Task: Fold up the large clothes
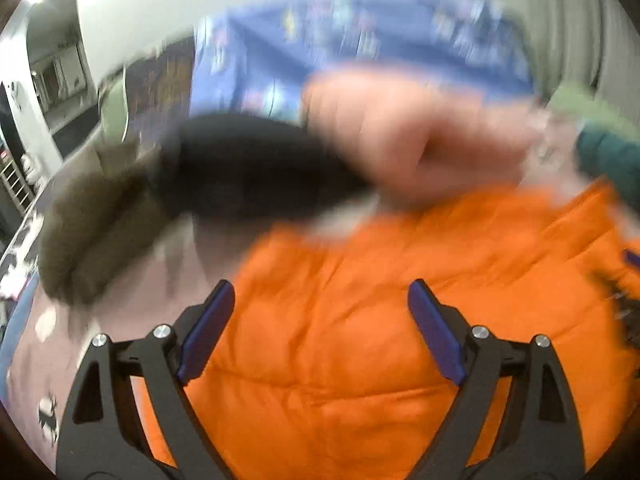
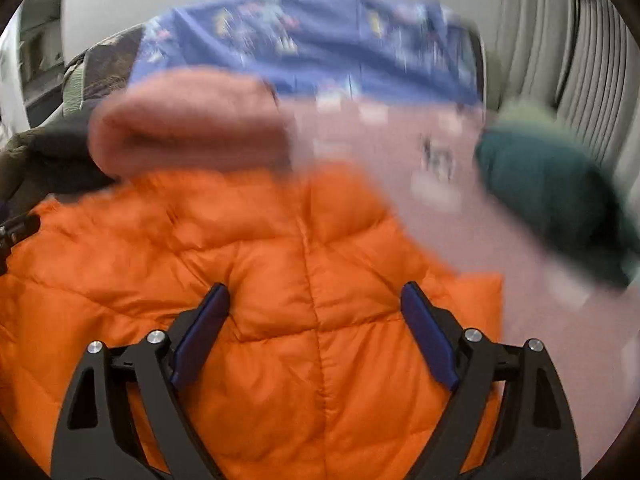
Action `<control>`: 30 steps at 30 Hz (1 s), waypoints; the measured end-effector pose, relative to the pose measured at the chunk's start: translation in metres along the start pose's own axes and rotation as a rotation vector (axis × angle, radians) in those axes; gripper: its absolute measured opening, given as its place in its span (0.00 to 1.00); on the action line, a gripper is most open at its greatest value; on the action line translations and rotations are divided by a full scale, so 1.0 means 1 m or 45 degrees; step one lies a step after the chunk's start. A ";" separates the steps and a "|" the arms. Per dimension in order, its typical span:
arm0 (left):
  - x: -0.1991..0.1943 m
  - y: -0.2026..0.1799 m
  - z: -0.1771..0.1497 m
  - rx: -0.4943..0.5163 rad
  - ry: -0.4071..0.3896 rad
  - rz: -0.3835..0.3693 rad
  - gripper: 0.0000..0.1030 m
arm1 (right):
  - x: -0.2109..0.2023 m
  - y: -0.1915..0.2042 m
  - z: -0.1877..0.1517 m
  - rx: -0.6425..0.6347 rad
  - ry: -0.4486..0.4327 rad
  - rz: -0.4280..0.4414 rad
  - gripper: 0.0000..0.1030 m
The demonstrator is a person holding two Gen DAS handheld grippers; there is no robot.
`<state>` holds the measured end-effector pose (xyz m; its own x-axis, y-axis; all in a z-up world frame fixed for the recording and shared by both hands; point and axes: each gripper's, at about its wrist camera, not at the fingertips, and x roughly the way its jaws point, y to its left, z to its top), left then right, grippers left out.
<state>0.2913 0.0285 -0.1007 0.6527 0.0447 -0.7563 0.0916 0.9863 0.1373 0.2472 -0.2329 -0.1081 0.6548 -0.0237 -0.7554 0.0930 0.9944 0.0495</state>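
An orange quilted puffer jacket (image 1: 360, 340) lies spread on a pale pink bed sheet (image 1: 52, 344); it also fills the right wrist view (image 2: 248, 280). My left gripper (image 1: 320, 292) is open and empty, hovering over the jacket's left part. My right gripper (image 2: 316, 292) is open and empty over the jacket's middle, near its centre seam. The jacket's right edge (image 2: 496, 320) ends on the sheet (image 2: 560, 340). Both views are blurred by motion.
A folded salmon-pink garment (image 2: 188, 136) and a black garment (image 1: 248, 168) lie beyond the jacket. An olive garment (image 1: 100, 224) lies at the left. A dark green garment (image 2: 552, 200) lies at the right. A blue patterned blanket (image 2: 320, 44) lies at the back.
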 end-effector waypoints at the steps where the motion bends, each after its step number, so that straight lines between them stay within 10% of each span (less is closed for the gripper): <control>1: 0.020 0.003 -0.007 -0.046 0.059 -0.052 0.91 | 0.001 0.001 0.002 0.001 0.000 0.003 0.88; 12: -0.028 0.051 -0.012 -0.190 -0.010 -0.232 0.91 | -0.019 0.002 0.006 -0.026 -0.022 0.016 0.90; 19: -0.061 0.125 -0.048 -0.185 -0.029 -0.148 0.93 | -0.059 0.024 0.021 0.010 -0.081 0.121 0.90; 30: -0.031 0.136 -0.087 -0.353 0.129 -0.685 0.93 | -0.034 0.086 0.061 0.039 -0.003 0.213 0.88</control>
<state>0.2178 0.1752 -0.1141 0.4932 -0.4693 -0.7324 0.1802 0.8788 -0.4418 0.2785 -0.1526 -0.0384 0.6650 0.1414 -0.7333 0.0054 0.9810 0.1941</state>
